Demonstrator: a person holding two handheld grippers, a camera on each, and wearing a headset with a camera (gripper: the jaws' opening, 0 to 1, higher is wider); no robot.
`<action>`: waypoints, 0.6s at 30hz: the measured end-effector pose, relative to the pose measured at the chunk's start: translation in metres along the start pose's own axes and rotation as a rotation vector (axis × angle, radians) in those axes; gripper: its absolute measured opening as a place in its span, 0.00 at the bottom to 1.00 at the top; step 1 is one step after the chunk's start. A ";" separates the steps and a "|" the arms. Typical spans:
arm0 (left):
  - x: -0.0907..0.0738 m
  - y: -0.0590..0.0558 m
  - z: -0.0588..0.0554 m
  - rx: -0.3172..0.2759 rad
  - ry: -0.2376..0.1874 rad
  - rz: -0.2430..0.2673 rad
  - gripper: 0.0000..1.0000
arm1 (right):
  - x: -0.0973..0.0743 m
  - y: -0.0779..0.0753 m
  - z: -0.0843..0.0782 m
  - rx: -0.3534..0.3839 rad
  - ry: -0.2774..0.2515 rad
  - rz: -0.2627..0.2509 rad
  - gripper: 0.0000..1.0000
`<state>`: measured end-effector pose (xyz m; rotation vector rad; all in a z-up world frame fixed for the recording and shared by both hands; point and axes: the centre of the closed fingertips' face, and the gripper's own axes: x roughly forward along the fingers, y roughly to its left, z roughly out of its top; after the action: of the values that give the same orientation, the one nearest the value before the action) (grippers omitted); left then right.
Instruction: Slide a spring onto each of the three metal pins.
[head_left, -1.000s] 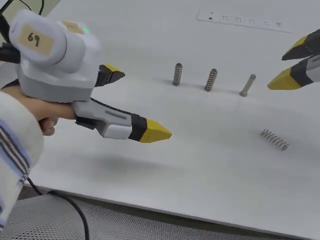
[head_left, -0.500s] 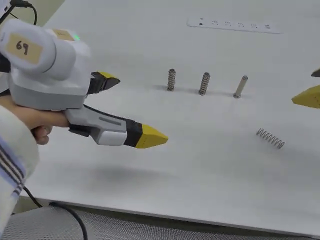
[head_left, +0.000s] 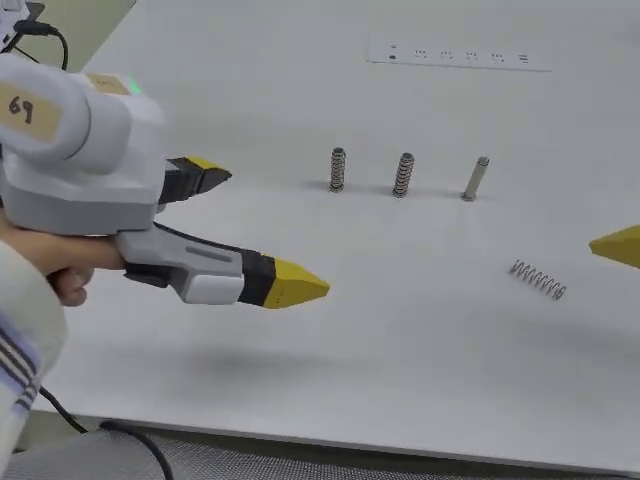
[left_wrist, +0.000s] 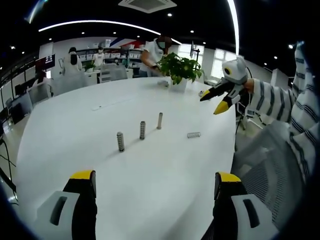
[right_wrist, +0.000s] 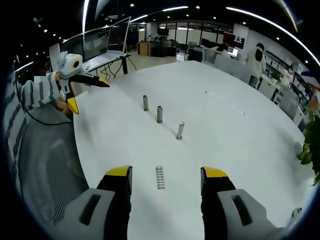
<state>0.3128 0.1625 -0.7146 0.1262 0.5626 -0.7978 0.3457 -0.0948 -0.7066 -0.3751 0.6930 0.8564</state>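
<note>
Three metal pins stand in a row on the white table (head_left: 400, 380). The left pin (head_left: 337, 170) and the middle pin (head_left: 404, 175) each carry a spring; the right pin (head_left: 475, 178) is bare. A loose spring (head_left: 538, 280) lies flat, near and to the right of the bare pin. My left gripper (head_left: 255, 230) hovers open and empty, left of the pins. One yellow fingertip (head_left: 618, 246) of my right gripper pokes in at the right edge. In the right gripper view my right gripper (right_wrist: 167, 171) is open, with the loose spring (right_wrist: 160, 177) lying on the table below its gap and the bare pin (right_wrist: 180, 130) beyond.
A white power strip (head_left: 455, 57) lies at the table's far side. The near table edge (head_left: 350, 445) runs along the bottom, with a black cable (head_left: 120, 430) below it. A potted plant (left_wrist: 180, 67) and several people are beyond the table.
My right gripper has drawn back to the right and nearer, with one tip left at the head view's edge. The left gripper holds about the same place. The pins and loose spring are unmoved.
</note>
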 end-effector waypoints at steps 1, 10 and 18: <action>0.000 0.000 0.000 -0.001 0.002 0.000 0.97 | 0.000 0.001 -0.001 0.006 -0.011 0.001 0.56; 0.000 -0.002 -0.003 -0.003 0.009 -0.004 0.96 | 0.005 0.013 -0.007 0.035 -0.072 0.010 0.70; 0.000 -0.003 -0.007 -0.002 0.020 -0.001 0.98 | 0.007 0.015 -0.019 0.078 -0.096 0.004 0.81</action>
<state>0.3077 0.1627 -0.7205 0.1320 0.5823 -0.7976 0.3295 -0.0923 -0.7250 -0.2613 0.6358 0.8434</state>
